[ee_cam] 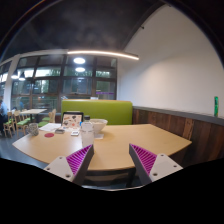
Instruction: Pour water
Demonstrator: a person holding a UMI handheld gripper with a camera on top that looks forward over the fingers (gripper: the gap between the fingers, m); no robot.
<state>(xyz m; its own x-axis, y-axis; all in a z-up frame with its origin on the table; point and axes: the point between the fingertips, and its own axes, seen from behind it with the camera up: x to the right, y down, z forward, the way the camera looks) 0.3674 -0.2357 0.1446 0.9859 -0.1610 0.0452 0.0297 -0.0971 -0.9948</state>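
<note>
My gripper is open, its two purple pads spread wide with nothing between them. It hangs over the near edge of a light wooden table. At the table's far side, well beyond the fingers, stand a white cup-like vessel and a smaller white one beside it. A small dark object sits toward the table's far left. No water is visible from here.
An open laptop or box stands at the back of the table. A green sofa lies behind it. Chairs and tables fill the left background by large windows. A green bottle stands on a ledge at right.
</note>
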